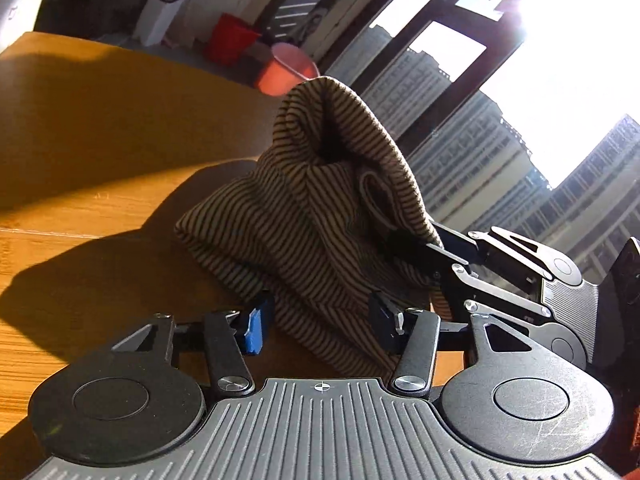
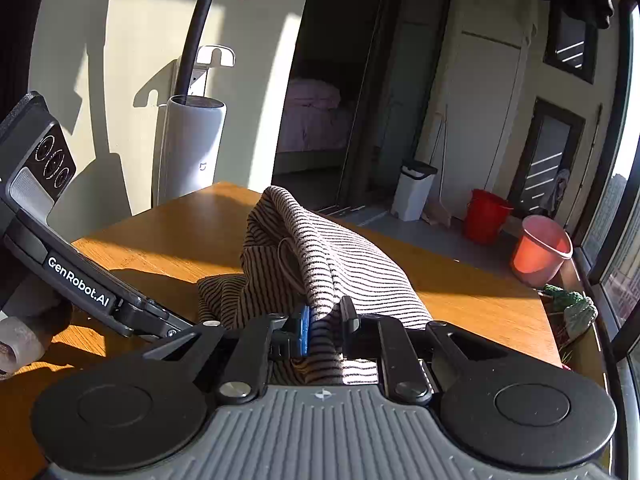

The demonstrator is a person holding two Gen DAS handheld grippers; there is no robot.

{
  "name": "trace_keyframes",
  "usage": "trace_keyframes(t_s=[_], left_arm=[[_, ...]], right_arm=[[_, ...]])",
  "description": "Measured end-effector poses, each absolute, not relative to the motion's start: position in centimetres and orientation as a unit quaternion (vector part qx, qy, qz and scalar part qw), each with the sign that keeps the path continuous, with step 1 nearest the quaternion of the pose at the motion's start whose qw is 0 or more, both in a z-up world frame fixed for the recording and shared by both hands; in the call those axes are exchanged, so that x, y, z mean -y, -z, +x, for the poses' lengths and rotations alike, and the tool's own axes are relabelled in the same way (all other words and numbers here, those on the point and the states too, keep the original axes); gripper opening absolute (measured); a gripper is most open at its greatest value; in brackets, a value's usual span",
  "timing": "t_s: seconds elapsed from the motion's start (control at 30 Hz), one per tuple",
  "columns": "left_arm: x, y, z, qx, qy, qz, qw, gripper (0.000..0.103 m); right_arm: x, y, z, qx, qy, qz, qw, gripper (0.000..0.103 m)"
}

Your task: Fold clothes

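A tan garment with thin dark stripes (image 1: 304,216) stands bunched in a tall heap on the wooden table (image 1: 100,152). My left gripper (image 1: 320,324) is open, its blue-padded fingers (image 1: 254,330) on either side of the cloth's lower fold. My right gripper (image 2: 326,324) is shut on a fold of the same garment (image 2: 320,256) and lifts it off the table (image 2: 472,296). The right gripper also shows in the left wrist view (image 1: 448,256), gripping the cloth's right edge. The left gripper's body (image 2: 76,276) shows at the left in the right wrist view.
A pink bucket (image 2: 540,250) and a red bucket (image 2: 484,216) stand on the floor beyond the table, with a white bin (image 2: 414,190). A white cylinder with a black tube (image 2: 192,144) stands at the far table corner. Potted cacti (image 2: 572,304) sit by the window.
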State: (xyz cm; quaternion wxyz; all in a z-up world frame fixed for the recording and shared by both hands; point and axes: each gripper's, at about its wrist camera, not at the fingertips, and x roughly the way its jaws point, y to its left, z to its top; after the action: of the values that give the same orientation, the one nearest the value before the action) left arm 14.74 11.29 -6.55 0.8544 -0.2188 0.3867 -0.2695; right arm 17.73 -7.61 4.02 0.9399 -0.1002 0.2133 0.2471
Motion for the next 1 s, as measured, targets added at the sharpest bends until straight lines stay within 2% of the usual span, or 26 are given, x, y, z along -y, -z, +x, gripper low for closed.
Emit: trace_keyframes(t_s=[0.1,0.2,0.43,0.5,0.57,0.63,0.77,0.9,1.0], left_arm=[[-10.8,6.8,14.7,-0.386,0.277,-0.221,0.852,0.056],[-10.3,7.0,14.7,-0.385,0.285,-0.224,0.849,0.056],[-10.4,7.5,14.7,-0.382,0.292,-0.231,0.846,0.055],[-10.5,7.6,14.8,-0.383,0.293,-0.226,0.846,0.05],[-10.8,7.5,14.8,-0.385,0.29,-0.226,0.847,0.05],[-11.8,7.3,14.5,-0.384,0.271,-0.223,0.854,0.055],[-14.9,6.0,13.7,-0.366,0.237,-0.255,0.863,0.055],[-16.9,2.2,12.3,-0.293,0.244,-0.29,0.878,0.055],[-16.1,-0.2,12.0,-0.255,0.293,-0.312,0.867,0.056]], right_arm=[[9.1,-6.6,17.7,-0.22,-0.285,-0.02,0.933,0.013],[9.3,-6.7,17.7,-0.247,-0.323,0.024,0.913,0.013],[8.9,-1.7,18.0,-0.32,-0.335,0.074,0.883,0.014],[8.9,-1.1,17.7,-0.316,-0.332,0.076,0.886,0.014],[8.5,-0.8,17.3,-0.308,-0.323,0.06,0.893,0.014],[7.2,-0.4,16.4,-0.289,-0.315,0.013,0.904,0.015],[4.8,0.5,13.8,-0.243,-0.297,-0.092,0.919,0.016],[3.2,1.4,12.2,-0.212,-0.278,-0.16,0.923,0.017],[2.0,2.1,11.1,-0.189,-0.263,-0.213,0.922,0.022]])
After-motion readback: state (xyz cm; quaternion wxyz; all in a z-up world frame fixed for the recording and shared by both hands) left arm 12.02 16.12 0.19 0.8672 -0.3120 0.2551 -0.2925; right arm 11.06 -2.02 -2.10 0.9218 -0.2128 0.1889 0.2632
